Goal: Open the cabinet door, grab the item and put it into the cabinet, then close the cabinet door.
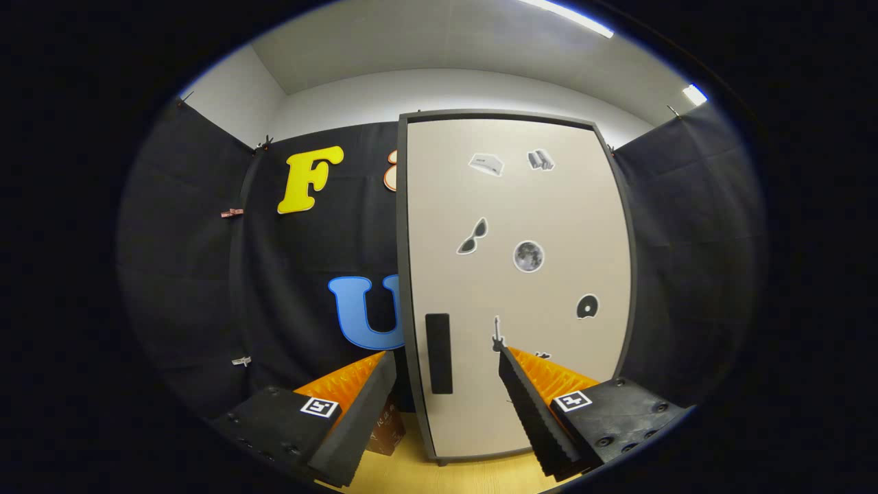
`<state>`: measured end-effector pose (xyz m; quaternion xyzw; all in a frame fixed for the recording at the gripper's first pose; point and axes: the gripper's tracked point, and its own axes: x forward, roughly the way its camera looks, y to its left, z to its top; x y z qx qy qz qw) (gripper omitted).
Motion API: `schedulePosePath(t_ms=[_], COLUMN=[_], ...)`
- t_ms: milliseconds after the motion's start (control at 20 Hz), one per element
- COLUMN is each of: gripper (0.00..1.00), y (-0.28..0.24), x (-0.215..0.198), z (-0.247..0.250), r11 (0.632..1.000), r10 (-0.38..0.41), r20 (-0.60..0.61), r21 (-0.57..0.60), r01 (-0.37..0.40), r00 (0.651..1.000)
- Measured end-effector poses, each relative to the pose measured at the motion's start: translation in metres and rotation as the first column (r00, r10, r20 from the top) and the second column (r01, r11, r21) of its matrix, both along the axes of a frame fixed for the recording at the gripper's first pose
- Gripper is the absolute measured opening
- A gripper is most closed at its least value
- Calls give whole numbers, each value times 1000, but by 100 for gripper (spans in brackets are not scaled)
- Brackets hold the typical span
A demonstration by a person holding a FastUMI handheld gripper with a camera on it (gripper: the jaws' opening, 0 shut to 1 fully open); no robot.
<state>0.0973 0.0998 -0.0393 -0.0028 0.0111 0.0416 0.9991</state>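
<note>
Facing the closed cabinet door (514, 288), the hand-held gripper (447, 376) rides with its fingers spread wide and nothing between them but air. The door stands upright on the table (473, 477), pale with a dark frame and small stickers scattered over it. Its handle (439, 353), a dark vertical bar near the door's nine o'clock edge, lies dead ahead at twelve o'clock from the gripper, beyond the fingertips and apart from them, slightly nearer the left finger than the right. That is the relation the coming move seems to turn on: the handle's long axis runs up and down, while the fingers open side to side, so they already straddle its width and would likely only need to advance before closing. A brownish box (387, 432), possibly the item to be stored, sits on the table at about seven o'clock from the handle, just beside the cabinet and partly hidden behind the left finger. The task looks to be at its opening step.
</note>
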Motion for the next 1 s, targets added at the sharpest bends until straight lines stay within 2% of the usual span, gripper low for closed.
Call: schedulePosePath(t_ms=[500,800,1000], gripper=[98,96,87], y=[11,6,5], x=[80,109,117], z=[-43,-62,-70], r11=[998,995,992], r10=[-62,-101,-119], r20=[-43,-66,-76], r21=[-25,-29,-42], r01=[61,99,116], r00=[997,993,990])
